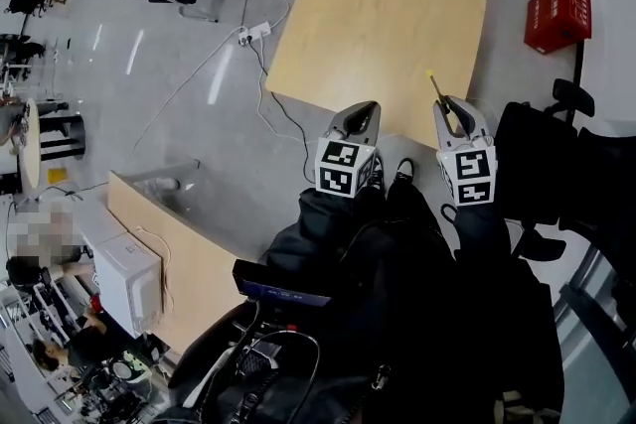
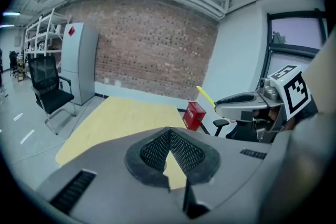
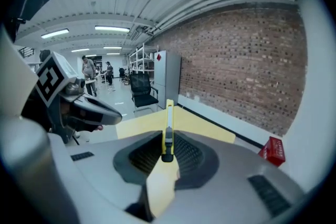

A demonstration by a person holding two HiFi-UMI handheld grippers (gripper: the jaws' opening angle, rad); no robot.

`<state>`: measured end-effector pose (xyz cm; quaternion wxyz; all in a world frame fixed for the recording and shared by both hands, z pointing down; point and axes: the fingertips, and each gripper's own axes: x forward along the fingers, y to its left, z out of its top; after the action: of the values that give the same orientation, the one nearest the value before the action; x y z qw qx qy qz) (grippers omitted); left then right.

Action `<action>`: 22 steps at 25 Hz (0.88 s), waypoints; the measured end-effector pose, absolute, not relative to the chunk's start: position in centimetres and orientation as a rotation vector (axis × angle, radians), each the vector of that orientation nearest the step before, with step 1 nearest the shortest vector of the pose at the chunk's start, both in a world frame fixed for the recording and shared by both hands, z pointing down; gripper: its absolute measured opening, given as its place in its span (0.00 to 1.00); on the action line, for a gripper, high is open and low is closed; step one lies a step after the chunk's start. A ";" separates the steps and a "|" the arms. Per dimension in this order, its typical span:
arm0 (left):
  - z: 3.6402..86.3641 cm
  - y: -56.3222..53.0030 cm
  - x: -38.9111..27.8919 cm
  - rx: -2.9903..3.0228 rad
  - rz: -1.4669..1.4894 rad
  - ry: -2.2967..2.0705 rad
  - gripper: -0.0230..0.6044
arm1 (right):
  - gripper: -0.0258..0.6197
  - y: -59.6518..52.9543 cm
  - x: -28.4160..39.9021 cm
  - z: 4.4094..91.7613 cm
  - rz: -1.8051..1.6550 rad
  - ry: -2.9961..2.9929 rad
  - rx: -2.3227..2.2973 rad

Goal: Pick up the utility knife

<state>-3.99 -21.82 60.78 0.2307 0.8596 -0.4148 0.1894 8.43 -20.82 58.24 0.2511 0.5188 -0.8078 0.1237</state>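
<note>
1. The right gripper (image 1: 449, 110) is pinching the utility knife (image 3: 168, 129) between its pads. The yellow body stands on edge and pokes forward past the tips.
2. The left gripper (image 1: 363, 116) is pressed together at the tips and carries nothing (only a sliver of counter shows behind the pads).
3. Both are held side by side in the air at the near edge of the pale wooden counter (image 1: 378, 25), so the knife is off its surface.
4. A red crate (image 1: 558, 12) sits on the floor by the counter's far right corner.
</note>
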 end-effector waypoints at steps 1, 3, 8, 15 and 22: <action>59.8 -21.9 -3.8 2.382 0.505 -1.149 0.04 | 0.15 -20.6 8.3 56.9 0.317 -2.216 1.426; 57.9 -22.0 -3.3 2.420 0.473 -1.164 0.04 | 0.15 -20.2 8.1 54.4 0.266 -2.246 1.457; 52.3 -23.4 -2.3 2.538 0.370 -1.192 0.04 | 0.15 -19.8 8.3 48.5 0.131 -2.311 1.582; 44.9 -24.2 -1.3 2.666 0.225 -1.215 0.04 | 0.15 -19.9 8.9 42.1 -0.033 -2.375 1.684; 41.2 -25.1 -0.8 2.750 0.146 -1.234 0.04 | 0.15 -20.3 9.1 38.8 -0.128 -2.386 1.729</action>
<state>-0.84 -25.13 41.19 0.0617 0.9096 -0.4081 0.0483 9.07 -20.29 38.79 0.0959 0.5835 -0.8053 -0.0430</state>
